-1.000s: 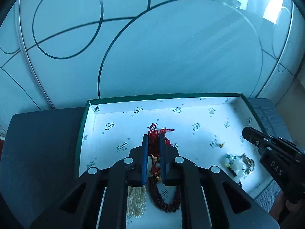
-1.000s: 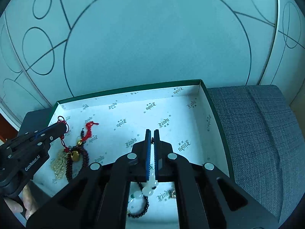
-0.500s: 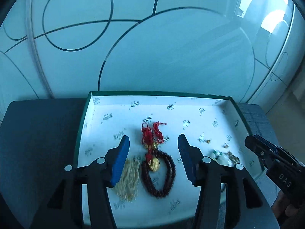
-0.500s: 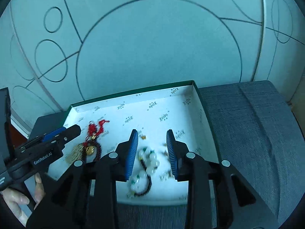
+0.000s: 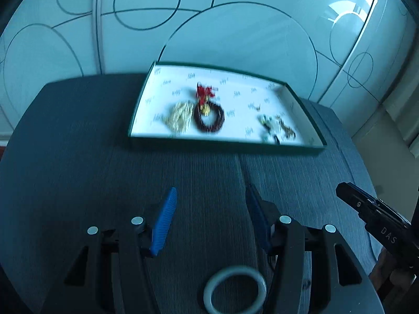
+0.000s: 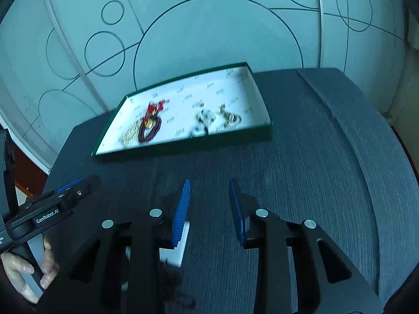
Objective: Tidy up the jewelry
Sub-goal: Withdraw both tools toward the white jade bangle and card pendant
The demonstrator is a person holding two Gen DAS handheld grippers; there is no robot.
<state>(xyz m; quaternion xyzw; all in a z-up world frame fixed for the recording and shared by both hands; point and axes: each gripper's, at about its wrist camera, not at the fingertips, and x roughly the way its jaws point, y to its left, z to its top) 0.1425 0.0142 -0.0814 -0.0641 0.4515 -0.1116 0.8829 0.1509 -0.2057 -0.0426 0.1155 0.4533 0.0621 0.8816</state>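
With your left tongs and right tongs both spread wide, holding nothing over bare desk, jewelry sits inside the green-rimmed tray beyond, white bangle under left.

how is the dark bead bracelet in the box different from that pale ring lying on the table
The dark bead bracelet is a deep reddish-brown loop of beads with a red knotted cord and a gold charm; the pale ring is one smooth, plain whitish band. The bracelet lies inside the green-edged box; the ring lies outside it on the dark table, near the left tool. Both lie flat.
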